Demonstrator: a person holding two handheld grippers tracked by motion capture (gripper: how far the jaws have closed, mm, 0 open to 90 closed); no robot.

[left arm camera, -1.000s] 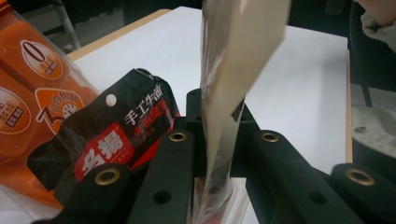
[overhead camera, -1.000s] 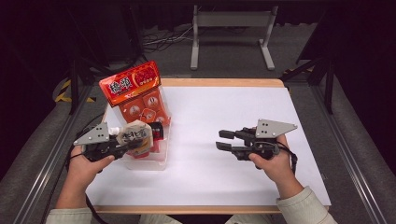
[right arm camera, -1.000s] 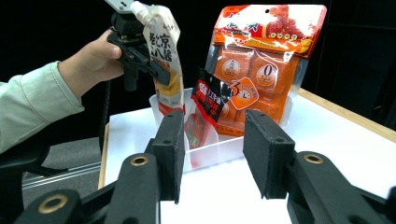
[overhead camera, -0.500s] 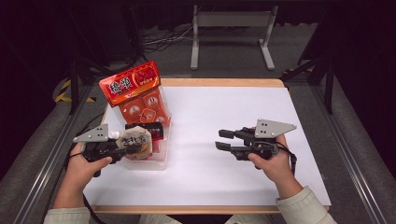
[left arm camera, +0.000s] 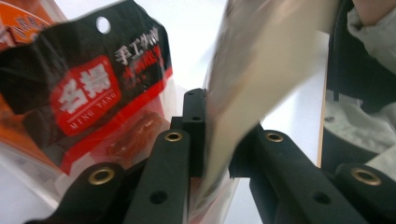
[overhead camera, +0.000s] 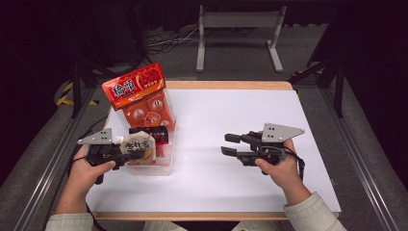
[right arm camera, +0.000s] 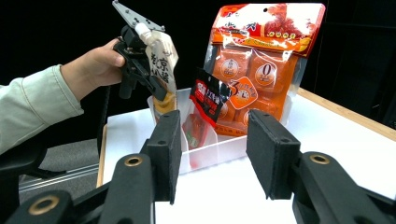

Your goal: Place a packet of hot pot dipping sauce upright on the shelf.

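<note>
A clear plastic bin [overhead camera: 166,163] stands at the table's left side. In it a large orange snack bag [overhead camera: 142,96] stands upright, with a small black and red packet [overhead camera: 151,134] in front of it. My left gripper [overhead camera: 137,155] is shut on a beige spout pouch [overhead camera: 139,146], held upright over the bin's near end. From the left gripper view the pouch [left arm camera: 261,70] rises between the jaws beside the black packet [left arm camera: 88,88]. My right gripper [overhead camera: 227,144] hovers open and holds nothing over the white table, pointing left toward the bin [right arm camera: 224,147], the orange bag [right arm camera: 261,56] and the pouch [right arm camera: 163,60].
The white sheet [overhead camera: 231,115] covers most of the wooden table, with bare room between the bin and the right gripper. Metal rails run along both sides of the table. A grey metal stand [overhead camera: 240,29] and cables lie on the floor beyond the far edge.
My left gripper has shifted slightly toward the near side with the pouch in it. The right gripper has not moved.
</note>
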